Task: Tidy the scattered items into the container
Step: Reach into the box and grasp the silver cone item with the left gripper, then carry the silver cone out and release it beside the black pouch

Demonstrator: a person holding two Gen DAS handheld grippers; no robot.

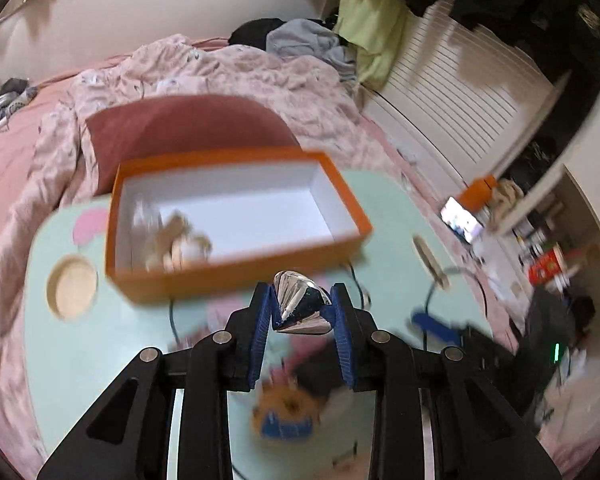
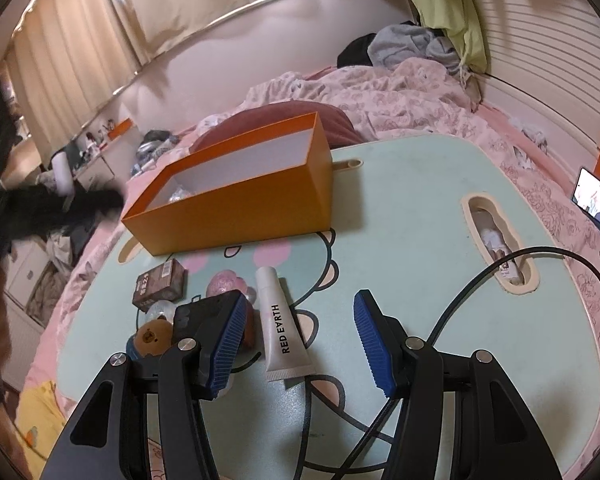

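Note:
My left gripper is shut on a shiny silver foil-wrapped piece and hangs just in front of the orange box's near wall. The orange box has a white inside, with a few beige items in its left end. In the right wrist view the orange box stands at the back of the mint-green table. My right gripper is open above a white tube lying flat; the pads do not touch it. The left wrist view is blurred.
Left of the tube lie a small brown carton, a pink glittery ball, a bear toy and a black item. A black cable loops past a table slot. A phone and pink bedding surround the table.

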